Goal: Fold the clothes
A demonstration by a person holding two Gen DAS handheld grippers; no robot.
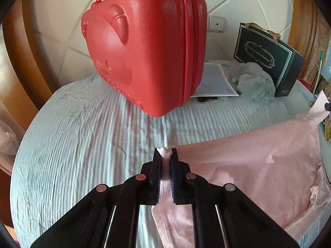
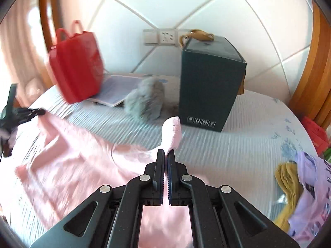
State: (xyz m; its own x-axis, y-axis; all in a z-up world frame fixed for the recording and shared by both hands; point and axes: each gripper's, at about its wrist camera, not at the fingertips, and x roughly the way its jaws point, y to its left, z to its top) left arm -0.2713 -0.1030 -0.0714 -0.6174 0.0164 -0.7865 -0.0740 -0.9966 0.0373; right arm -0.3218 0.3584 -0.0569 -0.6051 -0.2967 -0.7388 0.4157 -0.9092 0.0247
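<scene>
Pink garment [image 1: 248, 165] pinched by both left gripper [image 1: 165, 155] and right gripper [image 2: 166, 155]; red case [image 1: 144, 47] stands just ahead.

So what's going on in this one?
A person is folding a pink garment on a bed, with tongs in each hand. The left tongs are shut on one edge of it, and the right tongs are shut on another part, a bit of which sticks up past the tips. Most of the garment lies loosely spread on the bed. A red case, a dark box and other clothes sit nearby.
</scene>
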